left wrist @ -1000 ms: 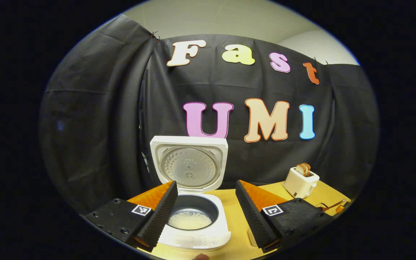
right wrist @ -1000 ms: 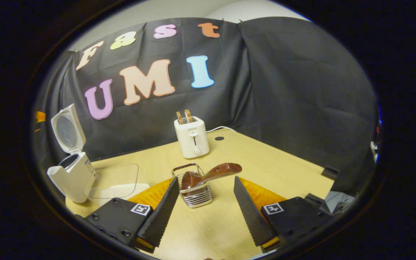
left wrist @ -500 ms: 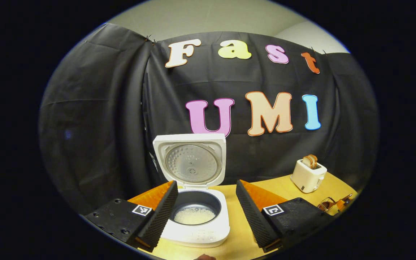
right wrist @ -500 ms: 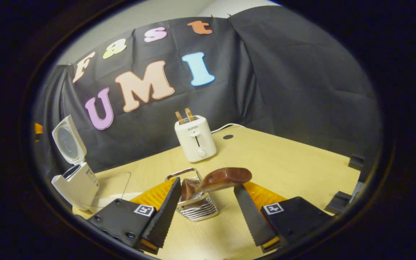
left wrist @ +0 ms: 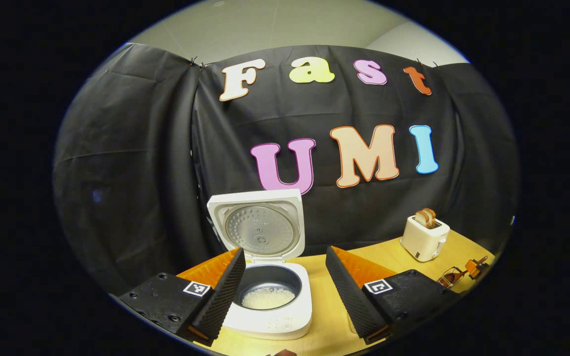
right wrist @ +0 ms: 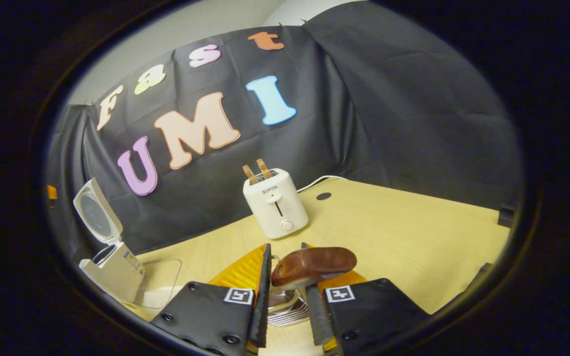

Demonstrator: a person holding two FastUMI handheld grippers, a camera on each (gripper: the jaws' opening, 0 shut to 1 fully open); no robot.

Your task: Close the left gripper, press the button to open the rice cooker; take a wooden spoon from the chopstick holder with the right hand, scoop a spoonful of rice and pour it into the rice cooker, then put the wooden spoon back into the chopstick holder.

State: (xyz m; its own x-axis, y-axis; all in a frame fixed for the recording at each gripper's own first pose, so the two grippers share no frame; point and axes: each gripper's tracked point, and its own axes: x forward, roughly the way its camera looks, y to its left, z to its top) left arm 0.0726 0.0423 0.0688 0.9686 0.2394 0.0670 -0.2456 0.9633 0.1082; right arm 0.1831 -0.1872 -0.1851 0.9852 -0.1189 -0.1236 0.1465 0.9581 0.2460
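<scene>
Grasping: wooden spoon [right wrist: 314, 262] handle, right gripper [right wrist: 287, 301] fingers clenched on it
Left gripper [left wrist: 285, 291]: spread wide
Next: lifting from chopstick holder [right wrist: 285, 309]

Left hand-held gripper [left wrist: 285, 296] agape; right [right wrist: 287, 301] (narrowed)

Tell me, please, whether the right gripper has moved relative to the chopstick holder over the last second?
Yes. The right gripper has closed in on the chopstick holder, its fingers narrowed around the wooden spoon.
</scene>
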